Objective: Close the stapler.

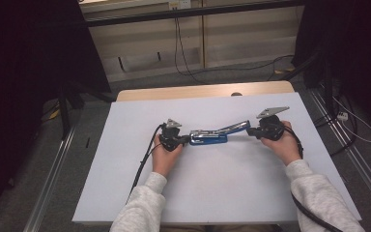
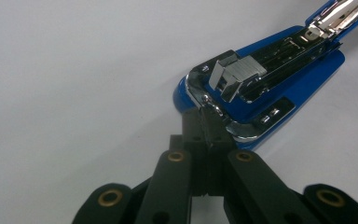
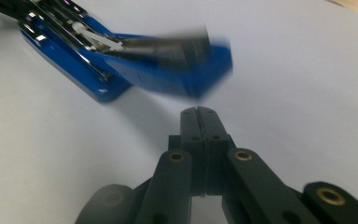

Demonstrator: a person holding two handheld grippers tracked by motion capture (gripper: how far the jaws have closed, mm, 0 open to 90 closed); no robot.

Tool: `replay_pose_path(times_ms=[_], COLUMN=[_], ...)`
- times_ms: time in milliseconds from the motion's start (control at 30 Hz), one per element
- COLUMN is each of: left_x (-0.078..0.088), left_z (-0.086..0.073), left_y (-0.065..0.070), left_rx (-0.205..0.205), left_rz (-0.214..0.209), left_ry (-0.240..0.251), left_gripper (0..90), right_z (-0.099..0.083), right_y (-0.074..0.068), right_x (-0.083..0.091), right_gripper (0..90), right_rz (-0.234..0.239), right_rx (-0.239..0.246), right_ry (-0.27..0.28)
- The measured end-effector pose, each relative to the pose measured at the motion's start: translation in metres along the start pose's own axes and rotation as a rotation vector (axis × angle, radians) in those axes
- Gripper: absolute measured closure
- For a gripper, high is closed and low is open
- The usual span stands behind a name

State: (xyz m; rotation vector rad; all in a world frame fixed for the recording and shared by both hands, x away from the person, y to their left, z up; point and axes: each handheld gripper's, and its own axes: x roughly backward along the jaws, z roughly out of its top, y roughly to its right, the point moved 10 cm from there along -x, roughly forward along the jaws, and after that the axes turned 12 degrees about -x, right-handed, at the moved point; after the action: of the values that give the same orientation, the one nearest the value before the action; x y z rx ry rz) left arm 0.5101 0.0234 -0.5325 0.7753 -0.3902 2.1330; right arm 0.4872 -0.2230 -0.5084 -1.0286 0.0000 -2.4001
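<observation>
White table (image 1: pixel 212 183), open blue stapler (image 1: pixel 208 138) between left gripper (image 1: pixel 187 139) and right gripper (image 1: pixel 249 132), both closed, holding nothing.

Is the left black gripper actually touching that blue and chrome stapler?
Touching. In the left gripper view, the shut tips of the left black gripper press against the chrome end of the blue and chrome stapler, with no gap visible.
</observation>
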Motion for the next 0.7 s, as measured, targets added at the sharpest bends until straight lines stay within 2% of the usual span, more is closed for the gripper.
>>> replay_pose_path(times_ms=[167,233,333,367,400,467,500,533,600,633,667,700], left_x=[0.0,0.0,0.0,0.0,0.0,0.0,0.001,0.002,0.01,0.01,0.014,0.017], left_z=[0.0,0.0,0.0,0.0,0.001,0.001,0.001,0.001,0.003,0.003,0.003,0.003], left_y=[0.0,0.0,0.0,0.0,0.0,0.0,-0.001,-0.002,-0.004,-0.004,-0.005,-0.005], left_rx=[-0.001,0.004,0.003,0.0,0.016,0.019,0.023,0.02,0.026,0.026,0.029,0.036], left_rz=[0.003,0.003,0.004,0.001,-0.006,-0.006,0.002,0.007,0.013,0.013,0.013,0.014], left_ry=[0.0,0.003,0.004,0.0,0.009,0.008,0.011,0.011,0.032,0.032,0.034,0.043], left_gripper=[90.0,90.0,89.8,89.6,87.8,86.1,78.8,78.8,66.0,61.4,61.4,56.5], right_z=[0.003,0.003,0.003,0.003,0.001,0.001,0.0,0.0,-0.001,-0.001,-0.002,-0.003], right_y=[-0.008,-0.011,-0.012,-0.015,-0.017,-0.019,-0.021,-0.021,-0.023,-0.023,-0.024,-0.025], right_x=[-0.001,-0.002,-0.002,-0.001,0.0,0.001,0.004,0.004,0.009,0.009,0.011,0.013], right_gripper=[88.4,79.6,74.7,70.1,62.5,59.8,51.1,51.1,42.3,42.3,40.6,39.0], right_rz=[0.021,0.034,0.041,0.064,0.072,0.089,0.103,0.103,0.108,0.108,0.111,0.118], right_rx=[0.005,-0.002,-0.023,-0.029,-0.048,-0.048,-0.067,-0.067,-0.081,-0.081,-0.086,-0.089], right_ry=[0.013,0.012,0.02,0.026,0.022,0.026,0.032,0.032,0.046,0.046,0.047,0.054])
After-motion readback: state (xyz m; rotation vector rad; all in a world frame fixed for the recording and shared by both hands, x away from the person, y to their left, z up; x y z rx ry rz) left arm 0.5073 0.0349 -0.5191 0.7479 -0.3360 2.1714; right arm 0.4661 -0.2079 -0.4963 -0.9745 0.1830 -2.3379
